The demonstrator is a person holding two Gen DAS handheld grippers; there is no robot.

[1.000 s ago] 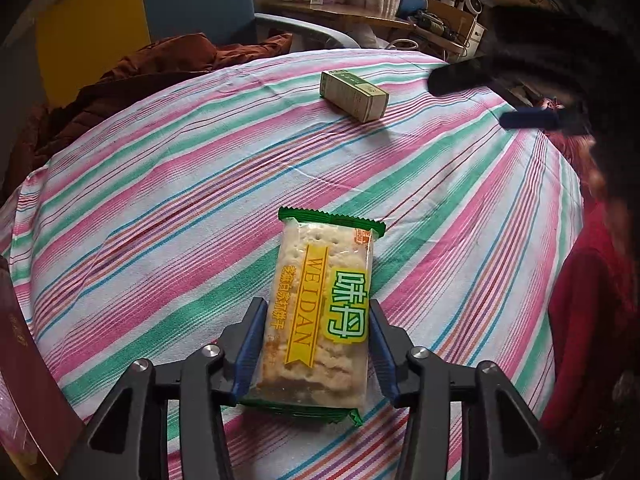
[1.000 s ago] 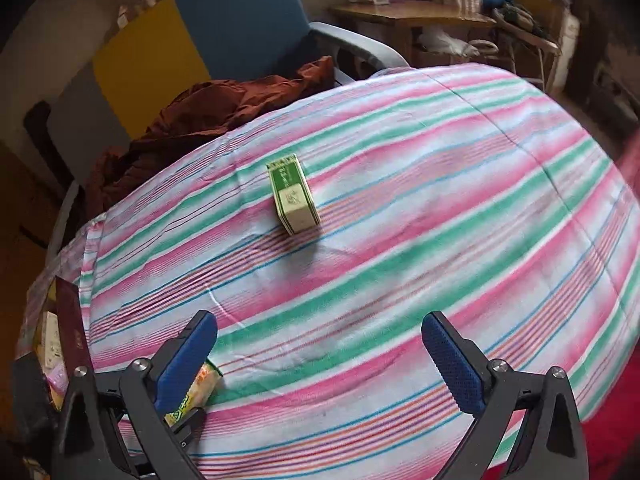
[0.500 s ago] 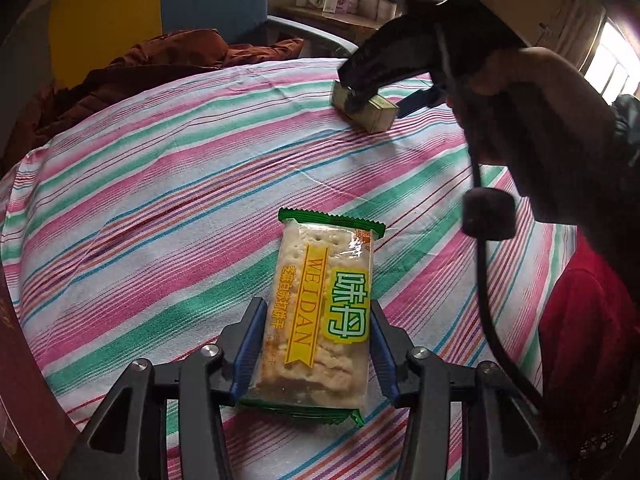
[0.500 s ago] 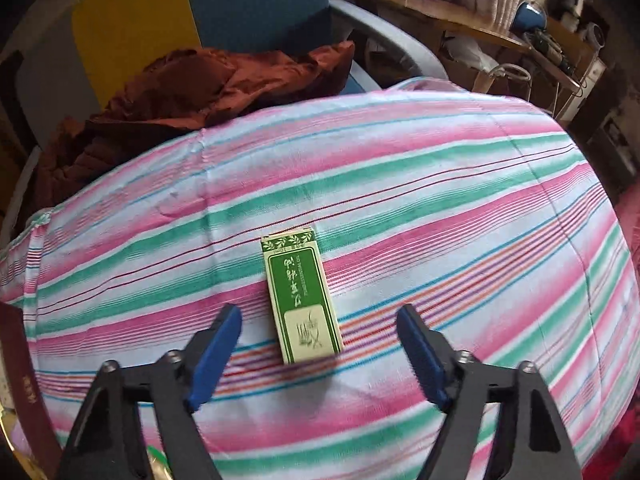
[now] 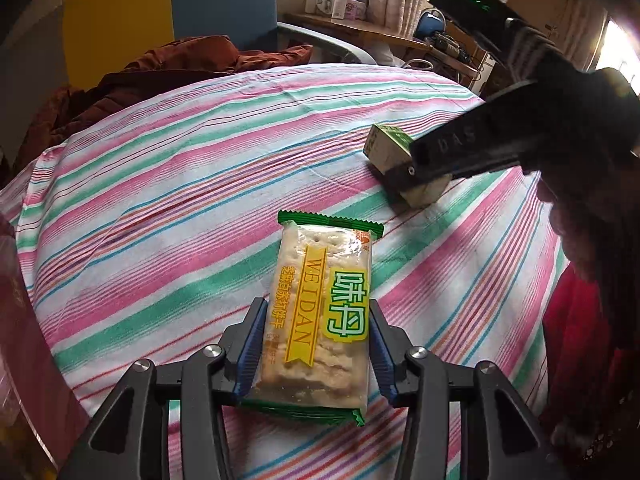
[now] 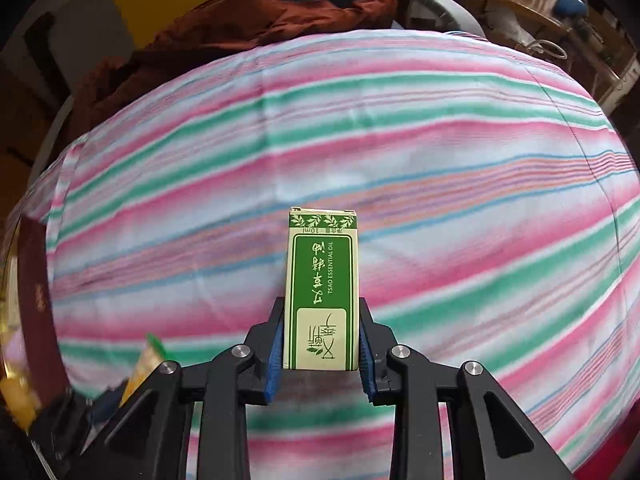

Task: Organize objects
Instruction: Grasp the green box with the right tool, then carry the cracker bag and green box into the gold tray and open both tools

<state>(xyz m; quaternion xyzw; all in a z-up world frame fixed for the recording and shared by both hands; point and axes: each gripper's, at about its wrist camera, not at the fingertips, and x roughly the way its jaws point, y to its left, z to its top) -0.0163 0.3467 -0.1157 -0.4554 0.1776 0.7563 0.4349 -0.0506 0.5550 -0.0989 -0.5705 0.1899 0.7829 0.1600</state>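
Observation:
My left gripper point(image 5: 316, 332) is shut on a clear cracker packet point(image 5: 320, 304) with green ends and a yellow band, held just above the striped tablecloth point(image 5: 180, 184). My right gripper point(image 6: 320, 332) is shut on a green and cream essential-oil box point(image 6: 320, 288), its blue pads pressed on both long sides. In the left wrist view the same box point(image 5: 390, 146) lies at the right of the table, half hidden by the black right gripper body point(image 5: 480, 144). The cracker packet's tip point(image 6: 148, 356) shows at the lower left of the right wrist view.
A dark red box point(image 6: 38, 304) stands at the table's left edge. A brown cloth point(image 5: 180, 60) lies on a blue chair point(image 5: 224, 0) behind the table. A cluttered wooden desk point(image 5: 360, 28) is at the back right.
My right gripper came down over the green box and shut on its sides. My left gripper kept hold of the cracker packet and barely moved.

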